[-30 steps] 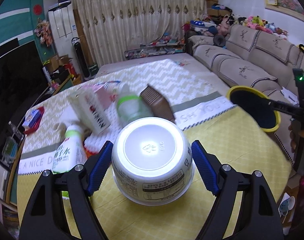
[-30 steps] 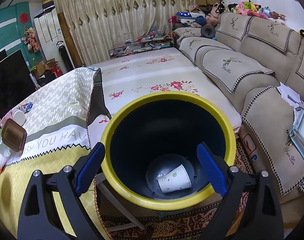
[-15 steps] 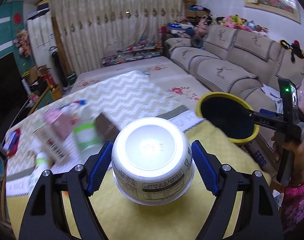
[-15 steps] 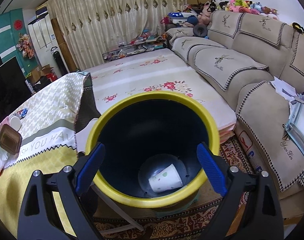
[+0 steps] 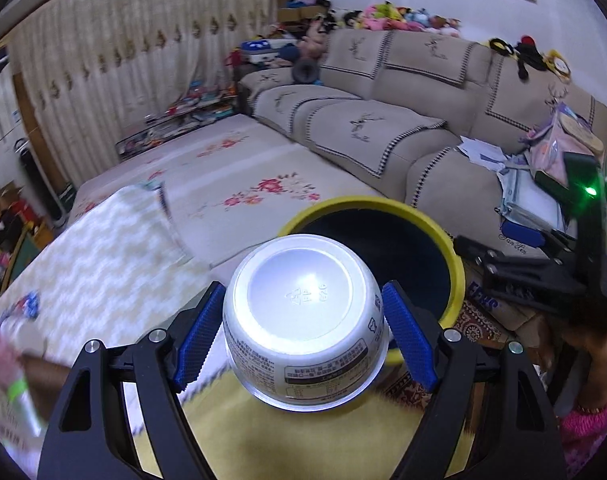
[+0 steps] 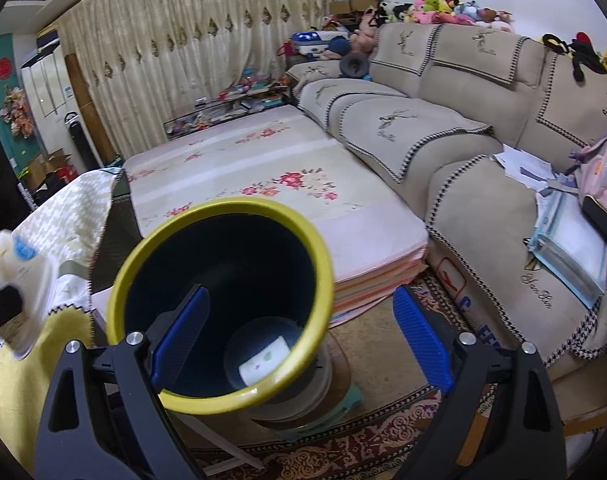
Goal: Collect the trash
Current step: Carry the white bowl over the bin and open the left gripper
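In the left wrist view the left tongs [image 5: 303, 336] are seen clamped on a white plastic bowl [image 5: 303, 320], held upside down with its flat base toward the camera; the blue pads [image 5: 199, 336] press on both flanks. The bowl sits at lower centre of the frame. Directly behind it, toward the centre right, the dark mouth of the yellow-rimmed bin [image 5: 455, 268] is seen, partly covered by the bowl. The bin therefore lies ahead and slightly right of the left tongs, which are judged nearer to the drop than the other pair. At the right edge the other handset, with a green light, is seen beside the bin.

In the right wrist view the right tongs [image 6: 299, 344] stand wide apart and hold nothing; the left pad lies over the bin's mouth [image 6: 219, 208] at lower left of the frame, the right pad outside it. A paper cup [image 6: 265, 362] is seen lying at the bin's bottom. The counter [image 6: 7, 372], under a yellow cloth, is seen at the left edge.

Against the earlier frames, the bin is found much closer to the carried bowl, having shifted from the right edge toward centre; the counter's clutter has slid to the far left. In the right view the bin has shifted leftward.
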